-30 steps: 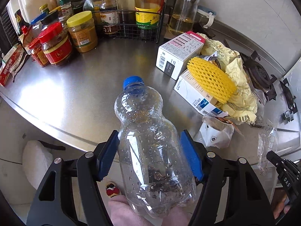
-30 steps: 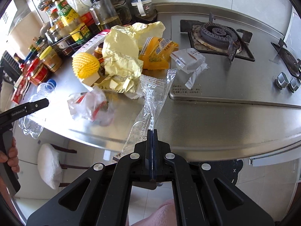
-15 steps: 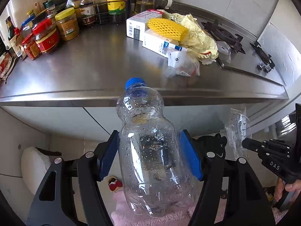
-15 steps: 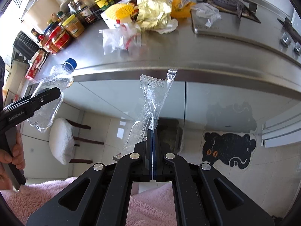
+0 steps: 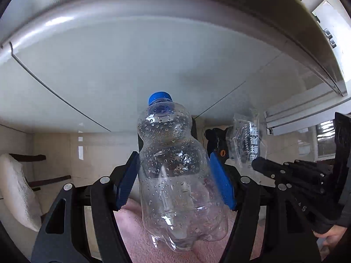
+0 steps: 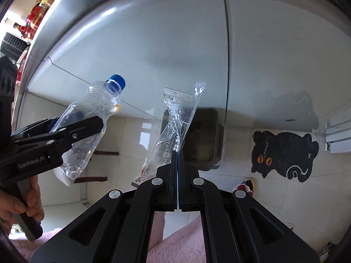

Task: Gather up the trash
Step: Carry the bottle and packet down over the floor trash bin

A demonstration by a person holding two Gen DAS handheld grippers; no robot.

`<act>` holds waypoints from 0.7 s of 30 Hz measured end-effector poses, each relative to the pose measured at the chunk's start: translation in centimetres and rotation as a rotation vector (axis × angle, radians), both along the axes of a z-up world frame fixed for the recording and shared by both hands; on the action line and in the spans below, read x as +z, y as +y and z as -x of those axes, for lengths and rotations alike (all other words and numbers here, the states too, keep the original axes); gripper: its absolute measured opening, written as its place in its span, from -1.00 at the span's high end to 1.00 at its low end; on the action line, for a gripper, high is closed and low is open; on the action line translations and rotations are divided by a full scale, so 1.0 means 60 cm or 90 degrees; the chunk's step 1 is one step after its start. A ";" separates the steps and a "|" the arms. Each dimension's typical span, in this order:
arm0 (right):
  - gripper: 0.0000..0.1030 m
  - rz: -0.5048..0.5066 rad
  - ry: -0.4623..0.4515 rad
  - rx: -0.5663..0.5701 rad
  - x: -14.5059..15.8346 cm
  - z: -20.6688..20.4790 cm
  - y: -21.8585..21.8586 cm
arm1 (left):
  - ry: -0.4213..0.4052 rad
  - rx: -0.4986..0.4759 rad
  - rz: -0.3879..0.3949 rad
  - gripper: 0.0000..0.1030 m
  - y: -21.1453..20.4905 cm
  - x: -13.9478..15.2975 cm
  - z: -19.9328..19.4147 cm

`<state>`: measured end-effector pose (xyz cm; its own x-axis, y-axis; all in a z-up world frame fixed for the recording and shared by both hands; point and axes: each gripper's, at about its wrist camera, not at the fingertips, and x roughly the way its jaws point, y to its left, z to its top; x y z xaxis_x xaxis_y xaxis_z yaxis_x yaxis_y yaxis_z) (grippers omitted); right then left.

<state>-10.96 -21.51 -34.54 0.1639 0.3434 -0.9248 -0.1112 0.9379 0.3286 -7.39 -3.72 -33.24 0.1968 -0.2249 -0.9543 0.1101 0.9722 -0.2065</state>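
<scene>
The bottle [image 5: 175, 171], clear with a blue cap, sits mid-frame in the left view, clamped across its belly by the left gripper [image 5: 175, 175]; empty and thin-walled, it should be light and crushable, so the wide middle is the sound hold. The wrapper [image 6: 175, 122], centre of the right view, is pinched at its lower end by the right gripper [image 6: 177, 153], limp and slippery. A dark bin [image 6: 204, 135] lies just behind it on the floor
</scene>
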 end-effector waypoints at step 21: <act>0.89 0.014 0.085 0.007 -0.292 -0.055 0.029 | 0.106 0.038 -0.005 -0.22 0.011 -0.293 -0.066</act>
